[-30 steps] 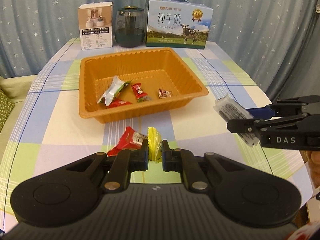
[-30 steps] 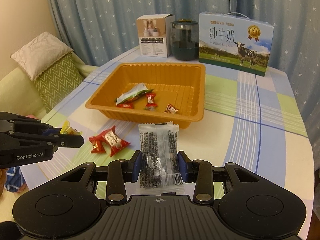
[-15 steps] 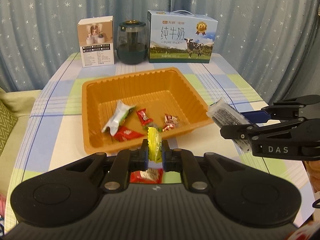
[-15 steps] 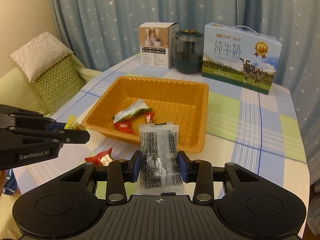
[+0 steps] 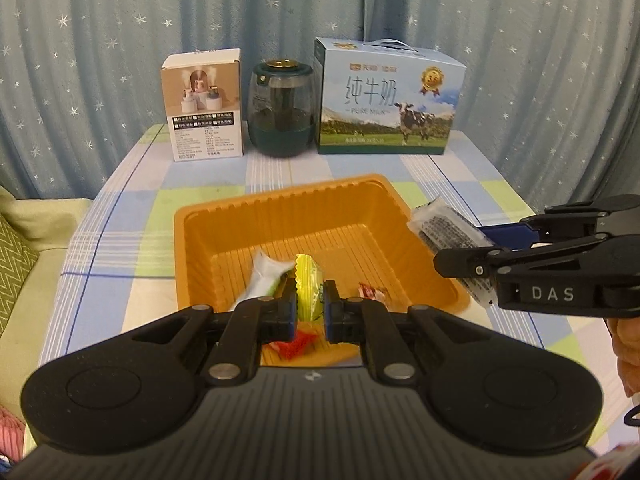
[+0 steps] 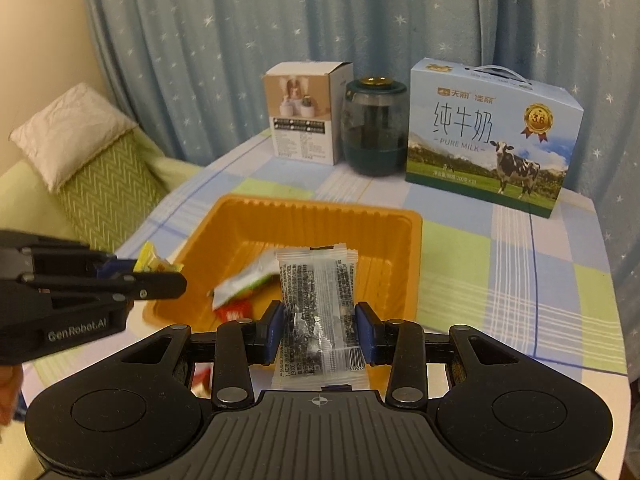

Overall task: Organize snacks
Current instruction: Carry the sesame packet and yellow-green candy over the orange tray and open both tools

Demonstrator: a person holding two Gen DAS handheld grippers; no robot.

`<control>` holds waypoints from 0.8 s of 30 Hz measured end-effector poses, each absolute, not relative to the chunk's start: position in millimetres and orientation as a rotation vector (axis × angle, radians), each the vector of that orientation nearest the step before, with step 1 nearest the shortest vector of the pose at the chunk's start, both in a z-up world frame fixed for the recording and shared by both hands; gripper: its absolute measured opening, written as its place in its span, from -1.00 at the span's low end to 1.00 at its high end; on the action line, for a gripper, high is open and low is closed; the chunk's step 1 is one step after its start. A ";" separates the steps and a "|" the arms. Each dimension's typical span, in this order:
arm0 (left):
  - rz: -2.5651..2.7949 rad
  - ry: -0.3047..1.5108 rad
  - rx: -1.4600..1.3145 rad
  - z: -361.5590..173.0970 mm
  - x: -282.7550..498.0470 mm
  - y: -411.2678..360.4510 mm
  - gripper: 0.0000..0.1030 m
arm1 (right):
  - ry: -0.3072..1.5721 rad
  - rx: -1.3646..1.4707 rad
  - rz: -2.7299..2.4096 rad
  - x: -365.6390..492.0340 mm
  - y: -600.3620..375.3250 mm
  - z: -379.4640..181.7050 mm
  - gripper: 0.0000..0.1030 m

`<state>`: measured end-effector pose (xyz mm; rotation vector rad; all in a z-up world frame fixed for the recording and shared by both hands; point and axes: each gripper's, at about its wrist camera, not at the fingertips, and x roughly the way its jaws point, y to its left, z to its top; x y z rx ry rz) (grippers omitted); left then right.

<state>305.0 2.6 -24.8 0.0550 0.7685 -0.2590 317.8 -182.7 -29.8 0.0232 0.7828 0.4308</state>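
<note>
Both grippers have carried their snacks forward from the desk edge to over the tray; the red candy left on the desk has dropped behind the near rim.

Left wrist view: left gripper [image 5: 310,306] fingers pressed together, pinching one yellow candy [image 5: 308,286] above the near part of the orange tray [image 5: 280,208]. In the tray: one white-green packet [image 5: 264,276], one small red-white candy [image 5: 372,292], a blurred red wrapper [image 5: 294,344] low between the fingers. Right gripper [image 5: 456,254] comes in from the right beside the tray's right rim.

Right wrist view: right gripper [image 6: 318,326] fingers part-spread, clamping one clear packet [image 6: 316,300] of dark snack over the tray. One red candy [image 6: 202,376] seems left on the desk [image 6: 500,248].

Progress, judged: about four snacks in, two held for dropping, one left. Background: one white box [image 6: 304,124], one jar [image 6: 374,124], one milk carton [image 6: 488,140].
</note>
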 end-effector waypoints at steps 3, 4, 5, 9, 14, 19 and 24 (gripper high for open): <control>-0.255 0.769 0.041 -26.1 318.4 4.6 -0.80 | 0.787 0.034 0.419 332.2 -182.3 -29.5 -0.24; -0.253 0.770 0.037 -26.9 322.3 5.0 -0.80 | 0.792 0.041 0.416 337.1 -182.7 -30.3 -0.24; -0.249 0.770 0.033 -28.4 325.5 5.7 -0.80 | 0.797 0.051 0.411 341.6 -183.1 -31.5 -0.24; -0.233 0.777 0.020 -37.3 338.3 7.3 -0.80 | 0.816 0.075 0.391 354.2 -184.5 -39.3 -0.24; -0.229 0.794 0.020 -49.9 352.8 3.4 -0.80 | 0.837 0.093 0.382 362.1 -184.1 -50.8 -0.24; -0.228 0.814 0.008 -60.1 362.4 0.2 -0.56 | 0.847 0.103 0.376 365.2 -185.3 -57.1 -0.24; -0.218 0.810 0.000 -60.6 362.2 4.7 -0.50 | 0.851 0.110 0.377 364.6 -188.9 -60.1 -0.24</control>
